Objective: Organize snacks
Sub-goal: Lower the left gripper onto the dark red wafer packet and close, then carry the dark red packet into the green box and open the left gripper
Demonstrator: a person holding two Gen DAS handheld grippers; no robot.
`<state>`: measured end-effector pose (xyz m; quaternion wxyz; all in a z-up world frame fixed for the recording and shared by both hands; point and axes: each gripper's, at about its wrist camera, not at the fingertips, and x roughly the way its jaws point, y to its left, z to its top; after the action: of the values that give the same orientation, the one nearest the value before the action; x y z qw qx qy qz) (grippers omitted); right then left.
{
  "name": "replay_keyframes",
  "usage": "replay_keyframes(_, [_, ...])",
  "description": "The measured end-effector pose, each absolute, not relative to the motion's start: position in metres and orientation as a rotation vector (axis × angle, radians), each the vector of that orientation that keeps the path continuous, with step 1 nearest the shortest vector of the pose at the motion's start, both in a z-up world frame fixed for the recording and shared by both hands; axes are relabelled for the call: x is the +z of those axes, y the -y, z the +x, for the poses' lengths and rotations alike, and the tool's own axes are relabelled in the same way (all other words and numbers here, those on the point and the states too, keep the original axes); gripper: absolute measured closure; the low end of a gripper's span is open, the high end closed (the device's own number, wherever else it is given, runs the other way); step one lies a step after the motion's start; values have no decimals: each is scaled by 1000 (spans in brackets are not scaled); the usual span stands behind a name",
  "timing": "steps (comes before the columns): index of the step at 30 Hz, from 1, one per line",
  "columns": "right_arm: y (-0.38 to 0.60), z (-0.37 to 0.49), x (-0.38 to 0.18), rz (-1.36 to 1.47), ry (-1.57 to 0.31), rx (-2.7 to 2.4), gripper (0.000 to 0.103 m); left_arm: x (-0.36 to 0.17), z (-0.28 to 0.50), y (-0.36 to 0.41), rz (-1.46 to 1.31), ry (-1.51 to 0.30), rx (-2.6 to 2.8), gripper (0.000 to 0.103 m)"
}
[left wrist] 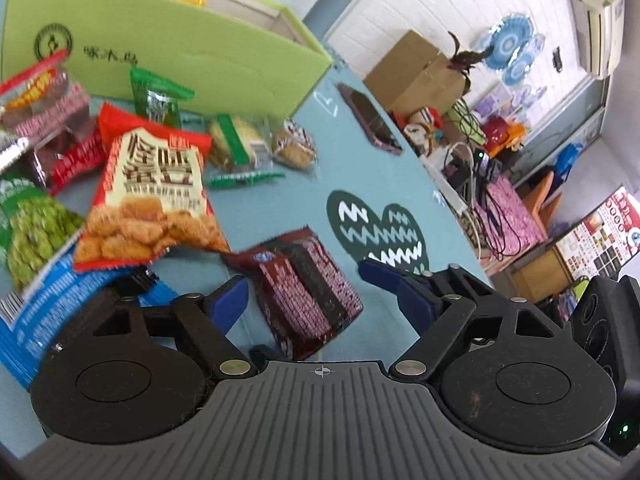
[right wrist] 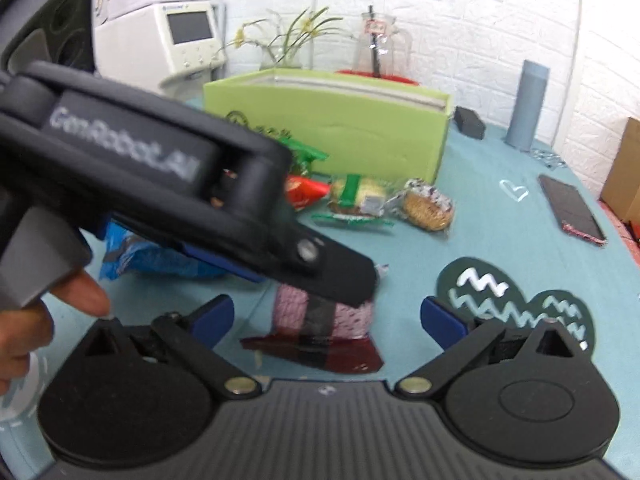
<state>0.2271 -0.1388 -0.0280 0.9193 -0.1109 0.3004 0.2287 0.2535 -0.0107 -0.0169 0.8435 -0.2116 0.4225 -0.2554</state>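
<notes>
Both claws are standing open over the blue table [left wrist: 360, 168]: the left claw [left wrist: 304, 284] is hanging with its blue pads either side of a dark red snack packet [left wrist: 304, 292] without pressing on it, and the right claw [right wrist: 326, 316] is gaping wide around the same packet [right wrist: 324, 328] low in its own view, also not touching as far as I can tell. To do this step well, one claw should probably be taking the packet alone, closing across its narrow width near the middle so the foil is not crumpling or slipping, then carrying it toward the green box [left wrist: 168, 36] at the upper left. The other snacks, among them an orange bag [left wrist: 152, 196] and a green pea bag [left wrist: 32, 228], are lying heaped at the left. Motion blur is smearing most labels; the left claw's body is crossing the right view and covering the packet's top, and the box's inside is not showing, so what it is holding is unclear.
</notes>
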Motion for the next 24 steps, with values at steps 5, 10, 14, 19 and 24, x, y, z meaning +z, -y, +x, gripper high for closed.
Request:
replay_keyframes(5, [142, 224, -24, -188, -607, 453, 51, -24, 258, 19, -406, -914, -528, 79])
replay_keyframes(10, [155, 206, -5, -191, -544, 437, 51, -2, 259, 18, -433, -867, -560, 80])
replay_keyframes(14, [151, 231, 19, -218, -460, 448, 51, 39, 285, 15, -414, -793, -553, 78])
replay_keyframes(19, [131, 296, 49, -244, -371, 474, 50, 83, 343, 1, -373, -701, -488, 73])
replay_keyframes(24, [109, 379, 49, -239, -412, 510, 50, 85, 416, -10, -347, -724, -413, 73])
